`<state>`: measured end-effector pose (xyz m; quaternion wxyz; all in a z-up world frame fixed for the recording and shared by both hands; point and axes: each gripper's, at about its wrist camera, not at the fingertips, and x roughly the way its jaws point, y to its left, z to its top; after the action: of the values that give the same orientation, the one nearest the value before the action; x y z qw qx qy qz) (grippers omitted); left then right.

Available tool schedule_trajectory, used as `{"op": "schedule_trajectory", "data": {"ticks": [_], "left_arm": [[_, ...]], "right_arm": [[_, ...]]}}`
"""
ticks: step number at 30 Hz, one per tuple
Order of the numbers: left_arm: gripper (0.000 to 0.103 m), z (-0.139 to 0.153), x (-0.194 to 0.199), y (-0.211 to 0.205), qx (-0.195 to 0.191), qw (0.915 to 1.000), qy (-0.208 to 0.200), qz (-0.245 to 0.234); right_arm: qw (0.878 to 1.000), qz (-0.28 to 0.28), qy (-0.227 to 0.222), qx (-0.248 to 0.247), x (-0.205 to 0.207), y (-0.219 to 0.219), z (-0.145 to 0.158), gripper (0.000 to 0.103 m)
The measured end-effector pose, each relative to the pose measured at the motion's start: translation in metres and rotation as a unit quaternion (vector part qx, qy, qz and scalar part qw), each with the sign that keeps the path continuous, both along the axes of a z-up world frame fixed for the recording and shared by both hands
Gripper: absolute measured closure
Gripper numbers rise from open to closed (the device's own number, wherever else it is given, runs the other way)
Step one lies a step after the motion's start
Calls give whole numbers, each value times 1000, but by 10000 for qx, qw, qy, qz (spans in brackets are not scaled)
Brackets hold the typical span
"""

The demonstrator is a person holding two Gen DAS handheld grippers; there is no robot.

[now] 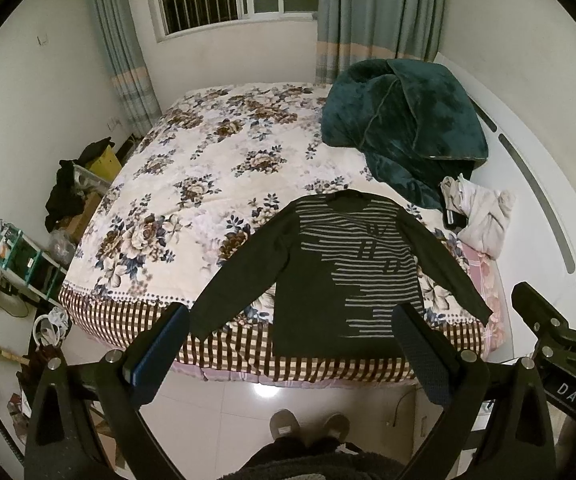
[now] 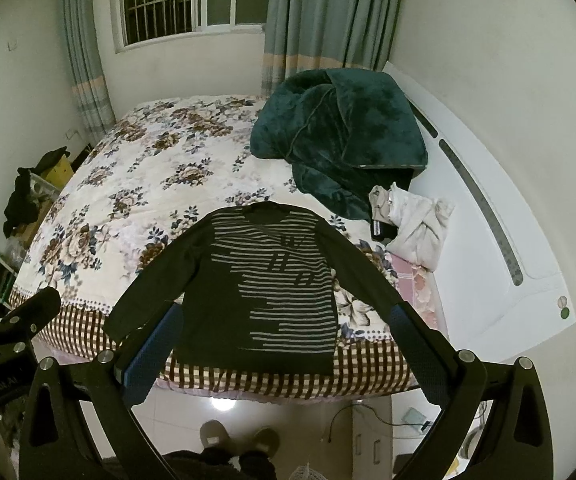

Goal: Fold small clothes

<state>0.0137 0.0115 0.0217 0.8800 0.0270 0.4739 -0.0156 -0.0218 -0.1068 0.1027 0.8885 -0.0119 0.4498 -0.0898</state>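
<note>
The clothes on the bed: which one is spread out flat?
The dark striped sweater near the bed's front edge, sleeves out to both sides. The green plush blanket and the pale garment beside it lie crumpled in heaps.

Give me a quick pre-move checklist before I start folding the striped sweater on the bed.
1. Left gripper open and empty: ok.
2. Right gripper open and empty: ok.
3. Striped sweater spread flat, both sleeves out: ok.
4. Hem fully on the bed: not ok, it lies at the near edge, over the checked border.
5. Nothing lying on the sweater: ok; the green blanket and pale clothes sit apart behind it.
6. Wrinkles under the sweater: cannot tell.
</note>
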Motion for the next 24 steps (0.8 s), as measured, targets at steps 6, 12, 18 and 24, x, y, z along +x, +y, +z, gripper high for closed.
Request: {"op": "schedule_trajectory", "data": {"ticks": [6,12,18,24], "left_arm": [[0,-19,28,8,100,9999,-109,4],[0,-84,92,0,497,9985,-207,66],[0,-178,173,-38,732,9966,357,115],[0,-278,240,-86,1111,9888,929,368]], "right_arm": [[9992,-385,57,111,19,-5,-24,0],[9883,-1445,278,396,53,-76,-104,0],[9509,-2852,789,907,70,-214,-237,0],[8827,-4202,1205,1727,76,-380,-397,0]]}}
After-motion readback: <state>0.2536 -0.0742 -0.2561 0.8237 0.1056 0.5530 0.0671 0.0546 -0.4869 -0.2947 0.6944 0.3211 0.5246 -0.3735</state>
